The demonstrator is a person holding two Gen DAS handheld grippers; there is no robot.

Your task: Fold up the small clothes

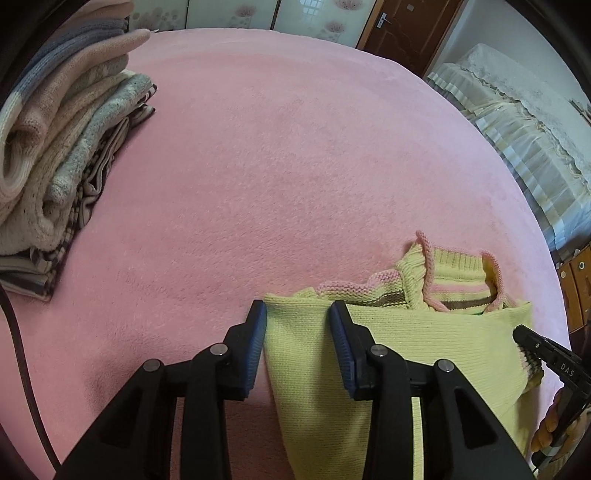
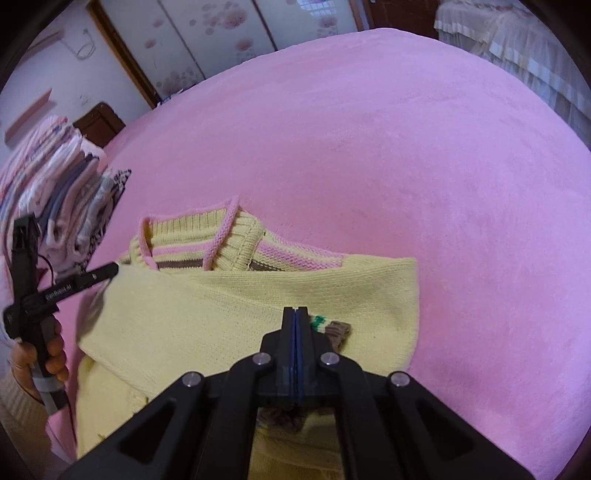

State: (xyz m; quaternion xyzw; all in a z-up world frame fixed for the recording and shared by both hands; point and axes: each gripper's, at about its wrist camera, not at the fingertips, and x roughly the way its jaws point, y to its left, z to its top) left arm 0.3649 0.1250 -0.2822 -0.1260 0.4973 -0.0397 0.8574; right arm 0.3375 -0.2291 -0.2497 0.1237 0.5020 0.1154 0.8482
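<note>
A yellow knit sweater [image 1: 413,332] with a pink-trimmed collar lies partly folded on the pink bed cover [image 1: 277,155]. My left gripper [image 1: 297,312] is open over its left corner; yellow fabric lies flat between the blue pads, which stand apart. In the right wrist view the sweater [image 2: 240,295] spreads below my right gripper [image 2: 297,314], which is shut on the striped sleeve cuff [image 2: 332,326], laid across the body. The left gripper [image 2: 109,271] shows at the sweater's left edge, held by a hand [image 2: 40,365]. The right gripper [image 1: 524,345] shows at the far right of the left wrist view.
A stack of folded knitwear [image 1: 59,155] sits at the bed's left side, also visible as the same stack [image 2: 62,206] in the right wrist view. A second bed with a lace cover [image 1: 517,125] stands beyond the right edge. A wooden door [image 1: 406,33] is behind.
</note>
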